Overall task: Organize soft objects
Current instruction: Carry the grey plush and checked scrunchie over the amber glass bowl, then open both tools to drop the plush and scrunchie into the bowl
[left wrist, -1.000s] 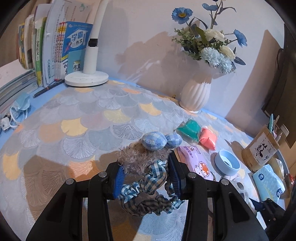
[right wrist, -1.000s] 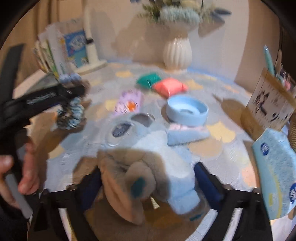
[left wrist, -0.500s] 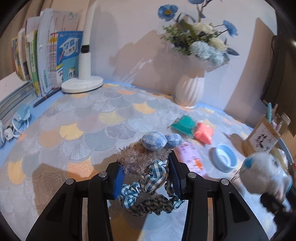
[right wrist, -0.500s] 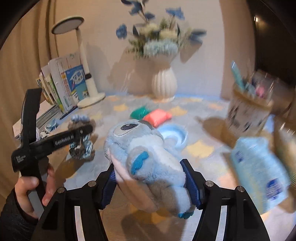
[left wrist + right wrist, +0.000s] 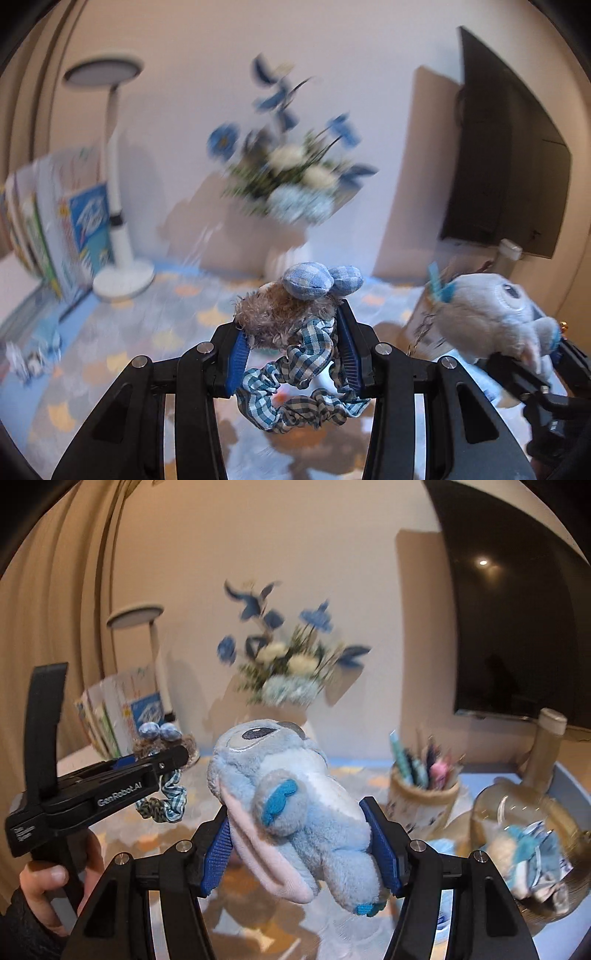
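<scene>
In the left wrist view, the left tongs (image 5: pixel 293 354) are seen clenched on a blue checked scrunchie (image 5: pixel 295 373) with a furry tuft and two padded balls, held above the scallop-patterned worktop (image 5: pixel 122 354). Beyond it, a blurred flower vase (image 5: pixel 291 206), a white desk lamp (image 5: pixel 118 221) and upright books (image 5: pixel 48 229) are seen. At the right, a blue plush toy (image 5: pixel 491 317) is carried.

In the right wrist view, the right tongs (image 5: pixel 301 845) are seen grasping the blue plush toy (image 5: pixel 291 805), which blocks the middle of the worktop (image 5: pixel 369 771). A pen holder (image 5: pixel 421 797) and a glass jar (image 5: pixel 528 834) stand to the right. The left tongs (image 5: pixel 162 764) with the scrunchie (image 5: pixel 162 801) are held by a hand (image 5: pixel 48 890) at the left.
</scene>
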`<control>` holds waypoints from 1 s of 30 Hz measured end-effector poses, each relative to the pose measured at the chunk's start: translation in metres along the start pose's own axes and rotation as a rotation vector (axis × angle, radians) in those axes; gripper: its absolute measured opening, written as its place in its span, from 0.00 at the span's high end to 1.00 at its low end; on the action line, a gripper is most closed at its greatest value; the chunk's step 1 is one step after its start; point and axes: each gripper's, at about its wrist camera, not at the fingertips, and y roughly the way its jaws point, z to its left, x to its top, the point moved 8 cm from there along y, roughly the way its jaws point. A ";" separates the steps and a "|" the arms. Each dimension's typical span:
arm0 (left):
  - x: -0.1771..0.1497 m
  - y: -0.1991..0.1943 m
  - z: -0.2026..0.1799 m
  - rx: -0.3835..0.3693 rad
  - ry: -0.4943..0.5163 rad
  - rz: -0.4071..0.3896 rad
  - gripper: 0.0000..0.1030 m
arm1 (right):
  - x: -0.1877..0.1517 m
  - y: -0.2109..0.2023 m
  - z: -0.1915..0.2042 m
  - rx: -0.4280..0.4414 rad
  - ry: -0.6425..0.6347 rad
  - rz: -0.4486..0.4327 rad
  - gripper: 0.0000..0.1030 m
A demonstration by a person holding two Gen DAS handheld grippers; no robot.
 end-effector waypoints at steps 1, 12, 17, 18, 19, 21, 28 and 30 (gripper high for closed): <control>0.010 -0.005 -0.012 -0.013 0.018 -0.020 0.61 | 0.004 -0.006 -0.005 -0.006 0.004 -0.013 0.38; 0.062 -0.017 -0.139 -0.216 0.156 -0.083 0.61 | 0.039 -0.043 -0.117 -0.198 0.156 -0.105 0.38; 0.055 0.007 -0.211 -0.346 0.198 -0.005 0.61 | 0.023 -0.050 -0.200 -0.329 0.305 -0.060 0.38; 0.052 0.013 -0.223 -0.363 0.205 0.015 0.61 | 0.017 -0.051 -0.220 -0.358 0.345 -0.042 0.38; 0.046 0.024 -0.240 -0.386 0.217 0.048 0.61 | 0.013 -0.051 -0.236 -0.377 0.376 -0.029 0.38; 0.035 0.041 -0.268 -0.421 0.225 0.105 0.61 | -0.003 -0.050 -0.272 -0.414 0.448 0.007 0.37; -0.005 0.076 -0.347 -0.539 0.241 0.256 0.59 | -0.043 -0.034 -0.336 -0.497 0.543 0.117 0.37; -0.016 0.093 -0.361 -0.531 0.267 0.288 0.59 | -0.050 -0.028 -0.340 -0.501 0.540 0.143 0.36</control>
